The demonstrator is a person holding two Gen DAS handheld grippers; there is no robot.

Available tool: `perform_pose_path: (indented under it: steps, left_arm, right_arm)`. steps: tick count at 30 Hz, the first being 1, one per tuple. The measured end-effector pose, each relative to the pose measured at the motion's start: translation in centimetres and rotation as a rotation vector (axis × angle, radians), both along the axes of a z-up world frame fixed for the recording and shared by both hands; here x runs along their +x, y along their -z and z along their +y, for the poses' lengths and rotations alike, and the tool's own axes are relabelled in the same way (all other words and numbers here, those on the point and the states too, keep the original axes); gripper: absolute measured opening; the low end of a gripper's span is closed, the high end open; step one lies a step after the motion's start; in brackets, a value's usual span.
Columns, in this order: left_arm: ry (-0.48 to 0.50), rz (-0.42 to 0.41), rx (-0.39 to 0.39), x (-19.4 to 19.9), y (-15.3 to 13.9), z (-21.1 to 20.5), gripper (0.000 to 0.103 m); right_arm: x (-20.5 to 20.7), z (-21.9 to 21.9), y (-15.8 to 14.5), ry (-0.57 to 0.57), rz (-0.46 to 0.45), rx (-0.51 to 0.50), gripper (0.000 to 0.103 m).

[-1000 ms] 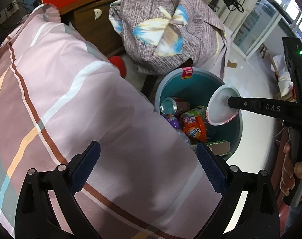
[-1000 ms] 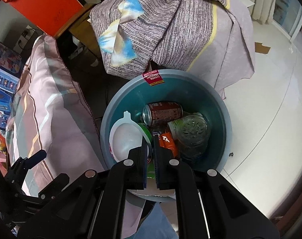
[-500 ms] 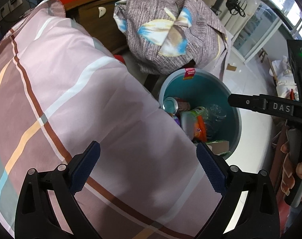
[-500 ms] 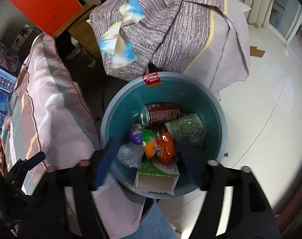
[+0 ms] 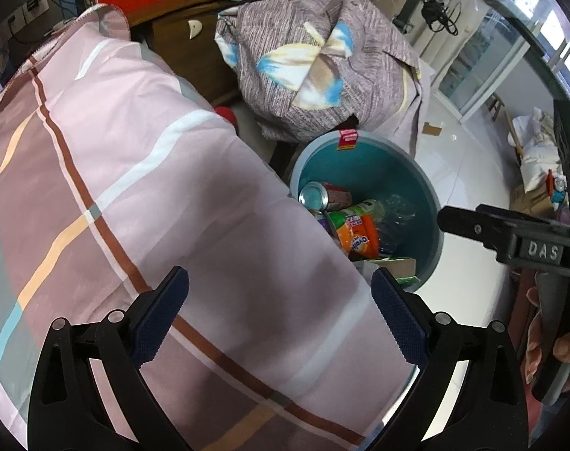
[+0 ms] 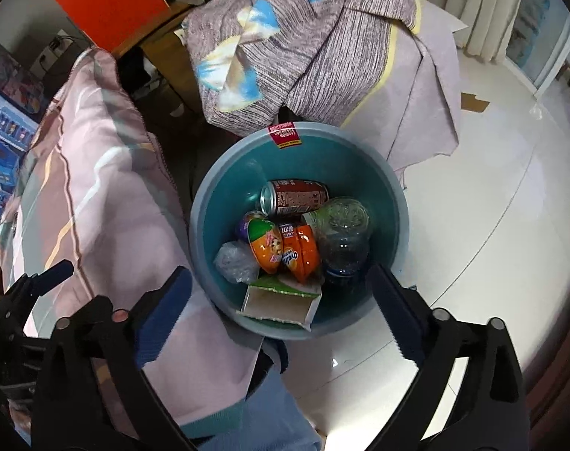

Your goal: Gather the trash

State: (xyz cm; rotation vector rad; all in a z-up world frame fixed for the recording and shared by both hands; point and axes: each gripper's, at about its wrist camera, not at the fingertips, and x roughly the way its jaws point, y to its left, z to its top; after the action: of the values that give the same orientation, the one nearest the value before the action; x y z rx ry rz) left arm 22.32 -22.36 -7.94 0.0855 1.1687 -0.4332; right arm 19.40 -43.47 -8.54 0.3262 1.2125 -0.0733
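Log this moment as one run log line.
right gripper: open, empty, over teal bin | left gripper: open, over pink bedding | bin holds can, bottle

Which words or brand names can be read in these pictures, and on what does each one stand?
"DAS": on the right gripper, seen from the left wrist.
"Ovaltine", partly hidden: on the orange pouch in the bin.
Red sticker on the bin's rim: white print too small to read.
Can: print too blurred to read.
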Motion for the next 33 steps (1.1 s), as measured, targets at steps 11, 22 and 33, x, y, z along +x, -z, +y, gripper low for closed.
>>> perform_pose_path:
  steps: [11, 22, 33]
  left_arm:
    - [-0.029, -0.077, 0.026, -3.6, -3.4, -0.2, 0.098]
    - [-0.068, -0.107, 0.066, -7.2, -4.7, 0.4, 0.098]
    - [-0.071, -0.147, 0.083, -10.8, -5.4, 2.1, 0.098]
  right_arm:
    - [-4.9, 1.1, -2.7, -0.069, -0.074, -0.041, 0.096]
    - [-8.9, 1.4, -3.6, -0.064, -0.137, -0.088, 0.096]
    - [-11.8, 3.6, -4.2, -0.075, -0.156, -0.134, 0.096]
